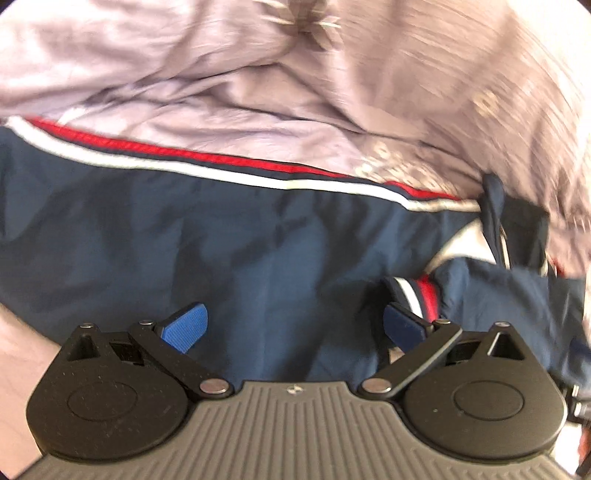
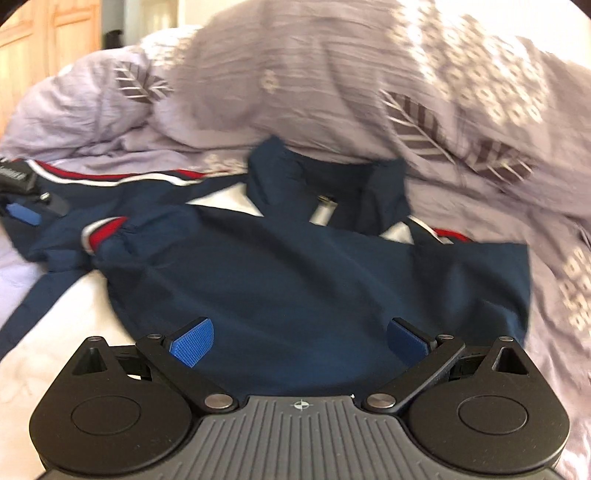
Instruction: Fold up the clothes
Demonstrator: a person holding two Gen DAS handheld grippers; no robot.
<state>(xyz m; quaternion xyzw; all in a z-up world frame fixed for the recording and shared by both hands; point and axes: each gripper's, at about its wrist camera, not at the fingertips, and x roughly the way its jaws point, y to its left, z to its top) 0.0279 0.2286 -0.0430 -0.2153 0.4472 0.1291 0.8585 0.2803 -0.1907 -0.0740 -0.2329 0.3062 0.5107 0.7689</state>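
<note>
Nearest, left gripper (image 1: pixel 295 328) spread wide over navy fabric, blue pads (image 1: pixel 186 326) apart, nothing clamped. Right gripper (image 2: pixel 301 341) likewise wide open, empty, above the near hem. Navy jacket (image 2: pixel 295 266) lying flat on a lilac patterned duvet (image 2: pixel 480 110), collar (image 2: pixel 325 181) at the far side, red-and-white striped sleeve (image 2: pixel 107 229) folded across at left. Farther back, bunched duvet; wooden wardrobe (image 2: pixel 44 33) far left.

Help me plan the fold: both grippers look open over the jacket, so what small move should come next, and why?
Probably lower the left gripper and close it on the navy jacket near the striped sleeve cuff. Both it and the right gripper are open and hold nothing, and the sleeve lies bunched across the body on the bedspread.
</note>
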